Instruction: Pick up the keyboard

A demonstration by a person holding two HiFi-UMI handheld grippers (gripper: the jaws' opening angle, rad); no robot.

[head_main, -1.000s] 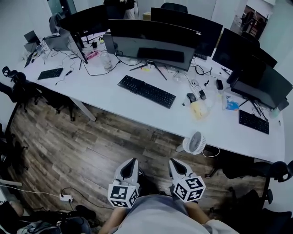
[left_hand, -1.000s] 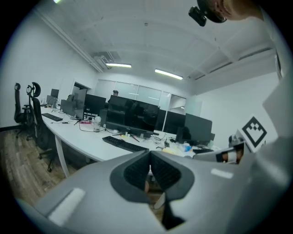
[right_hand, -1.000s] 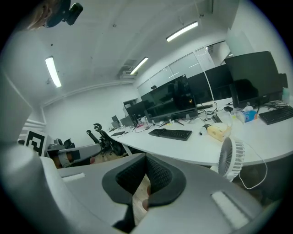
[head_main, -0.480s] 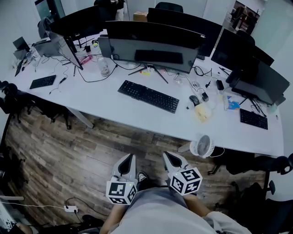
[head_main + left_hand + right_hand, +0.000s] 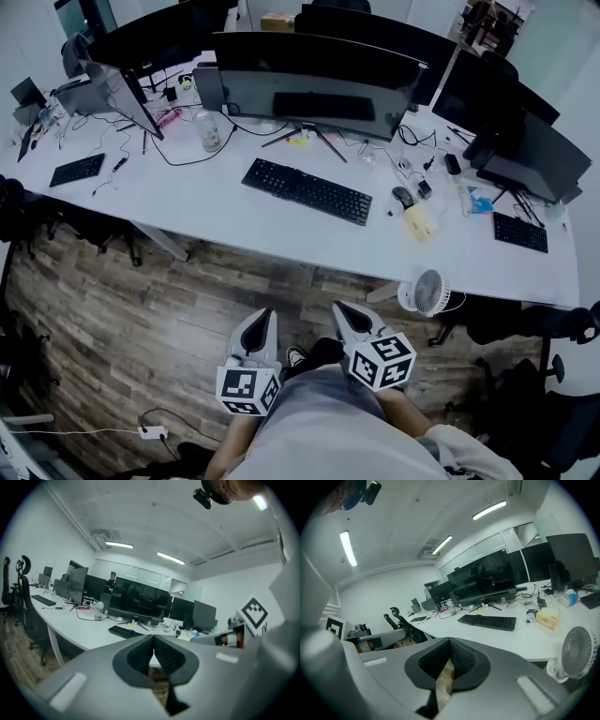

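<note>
Head view: keyboard [image 5: 307, 190] lying on white surface [image 5: 211, 211] before middle monitor [image 5: 319, 80], long axis running left-right, right end slanting nearer. Left tool [image 5: 266, 317] and right tool [image 5: 339, 307] hanging over floor [image 5: 141, 300], both pinched closed, gripping nothing. Keyboard sitting straight ahead, well apart; right tool seeming marginally nearer.

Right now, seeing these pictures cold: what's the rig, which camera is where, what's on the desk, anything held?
There is no robot. A person holds a two-jaw gripper in each hand. The head view looks down from the person's head at the left gripper and right gripper above the wooden floor. The other two views come from cameras riding on each gripper, looking along its jaws. Both pairs of jaws are together and hold nothing. Ahead, untouched, the white desk carries a black keyboard, a monitor and a mouse. A small fan sits by its near edge.
</note>
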